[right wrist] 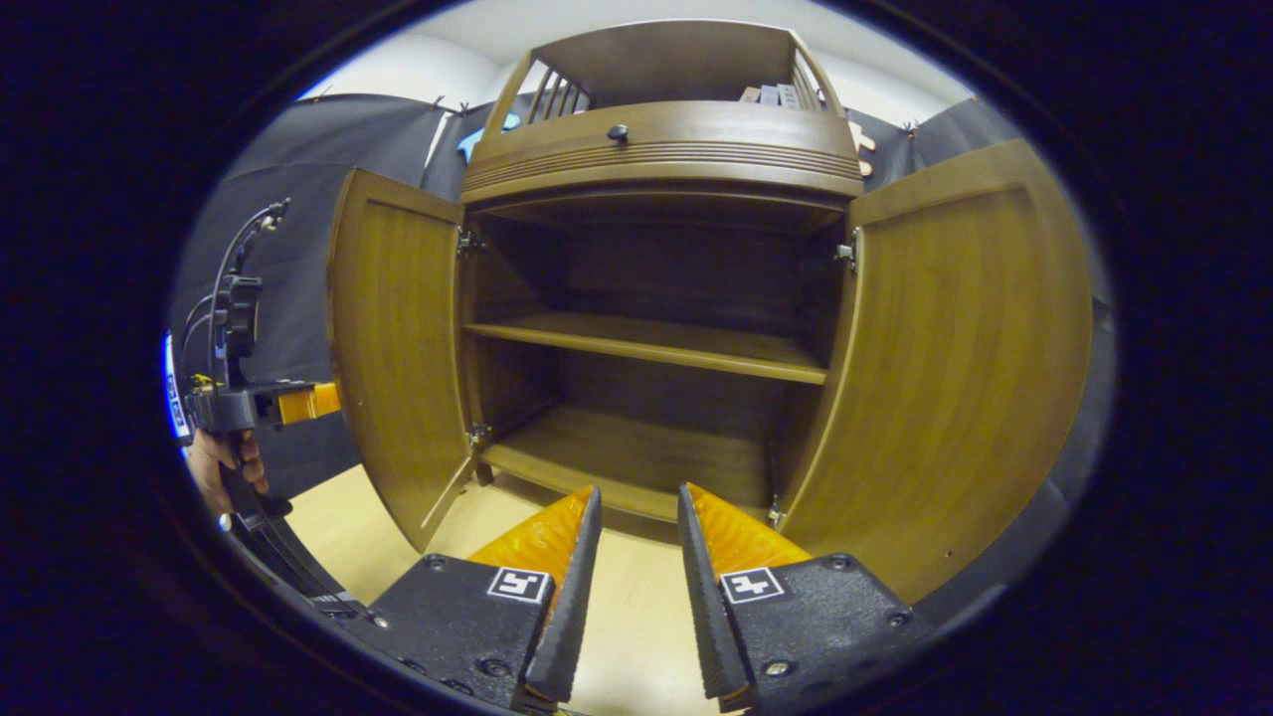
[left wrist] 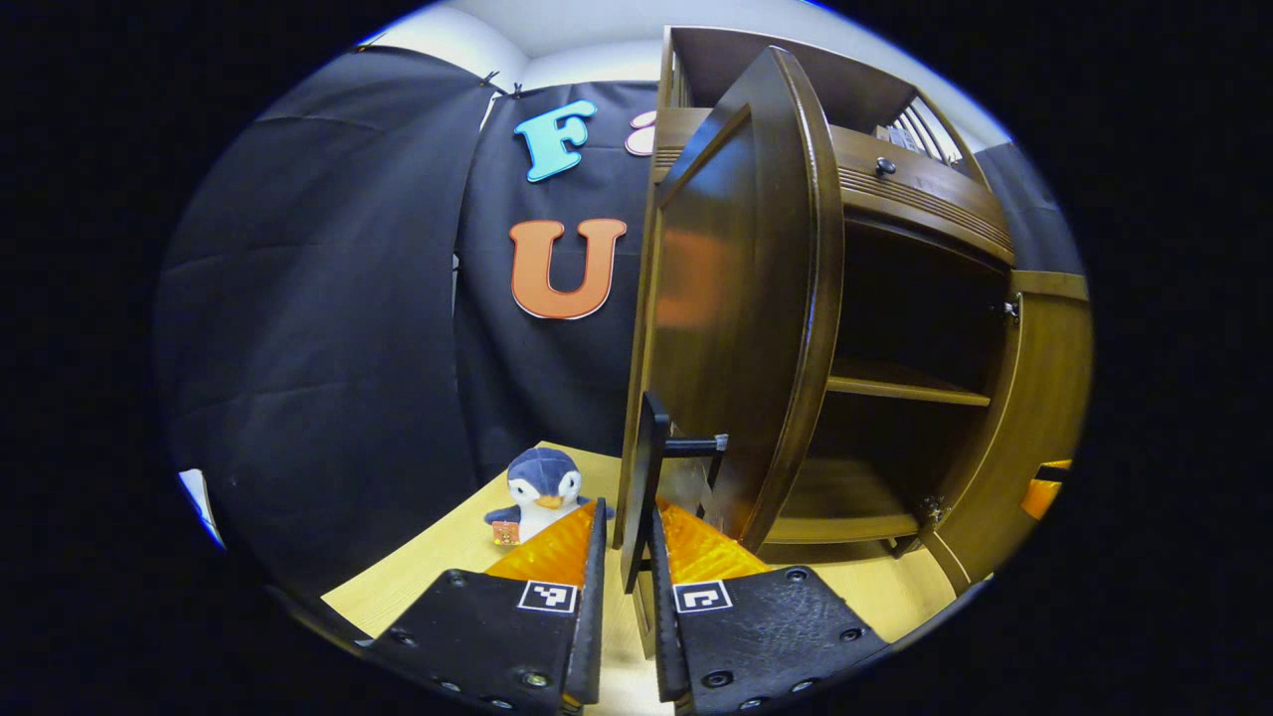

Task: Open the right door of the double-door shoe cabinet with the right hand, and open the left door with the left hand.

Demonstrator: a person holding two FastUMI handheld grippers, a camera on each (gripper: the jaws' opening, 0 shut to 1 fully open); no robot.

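Both doors of the dark brown wooden shoe cabinet are standing open. The left gripper is pinching the left door's black handle; release it straight back. The right gripper is hanging apart, free.

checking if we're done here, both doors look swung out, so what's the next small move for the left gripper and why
Probably open the left gripper and back it off: its fingers pinch the handle of the left door, which stands wide open, as does the right door.
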